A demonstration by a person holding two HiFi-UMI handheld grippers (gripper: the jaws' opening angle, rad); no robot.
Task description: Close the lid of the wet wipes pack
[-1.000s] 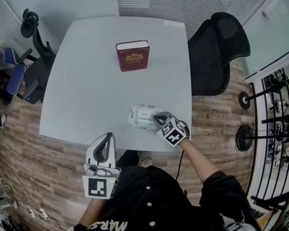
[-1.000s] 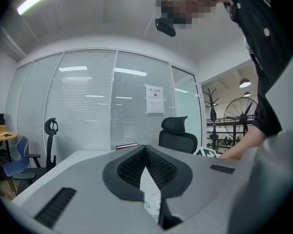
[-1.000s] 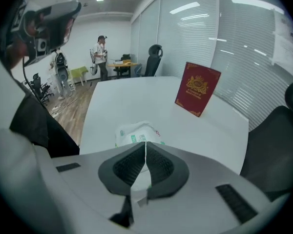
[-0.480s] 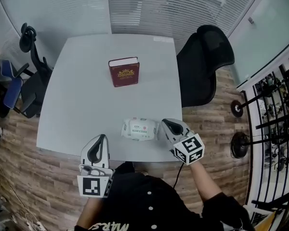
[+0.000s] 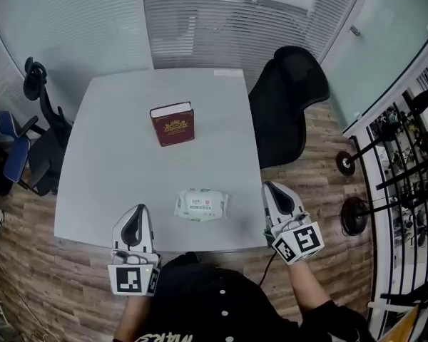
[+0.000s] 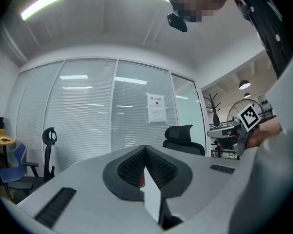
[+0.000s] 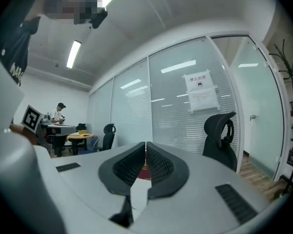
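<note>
Wipes pack [image 5: 200, 205] flat on the table [image 5: 114, 162], near the front edge, label up, touched by nothing. Lid apparently down and flush with the top, though too small in the head view to be sure of the catch. Judged on that: closing done, or all but. At most a last press on the lid left, and nothing else visible to do.

Flanking the pack, both well apart from it: left gripper [image 5: 135, 216] at the front edge to its left, right gripper [image 5: 274, 191] just off the table's right front corner. Left jaws pressed together with nothing between them; right jaws likewise together and empty. Both pointing level across the table, toward the glass wall [image 5: 200, 20].

Farther out — a red book [image 5: 172, 124] mid-table, well beyond the pack, and a black chair [image 5: 285, 98] at the table's right side.
</note>
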